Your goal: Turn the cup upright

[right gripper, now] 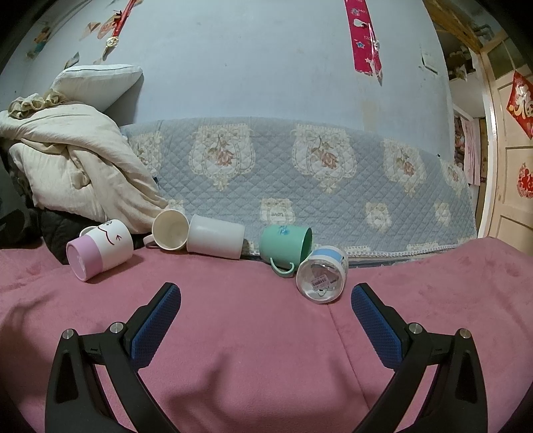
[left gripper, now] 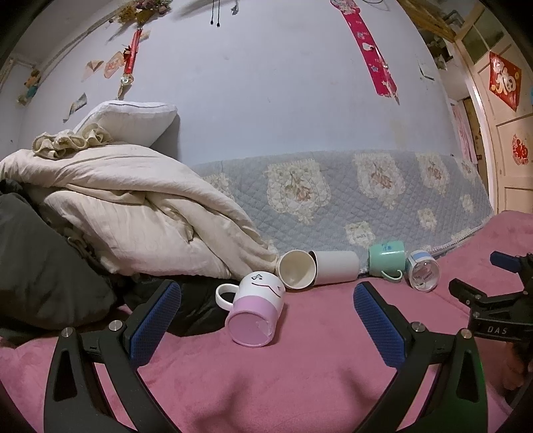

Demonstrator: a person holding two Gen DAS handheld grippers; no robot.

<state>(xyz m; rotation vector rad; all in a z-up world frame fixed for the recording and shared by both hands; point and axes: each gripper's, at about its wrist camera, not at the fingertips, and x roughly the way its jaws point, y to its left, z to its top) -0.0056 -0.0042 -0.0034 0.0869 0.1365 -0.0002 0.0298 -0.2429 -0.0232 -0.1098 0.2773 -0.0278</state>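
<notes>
On the pink blanket [right gripper: 253,333], five cups [right gripper: 206,236] on their sides, both grippers' [left gripper: 266,319] [right gripper: 266,319] jaws open, empty.

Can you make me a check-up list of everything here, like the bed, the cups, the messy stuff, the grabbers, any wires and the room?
Surface: pink blanket, soft and a bit rumpled.
Job's things: five cups, all on their sides: pink-and-white mug, cream cup with its mouth toward the cameras, white cup touching it, green mug with its handle down, blue-banded cup with a sticker on its base.
Clutter: beige quilt heaped at left, pillow on top, dark clothing beside it.
Grippers: left gripper open, holding nothing; right gripper open, holding nothing.
Cables: two dark cords hang from above.
Surroundings: pale blue wall, flowered quilted cover, red hangings, door at right.
</notes>
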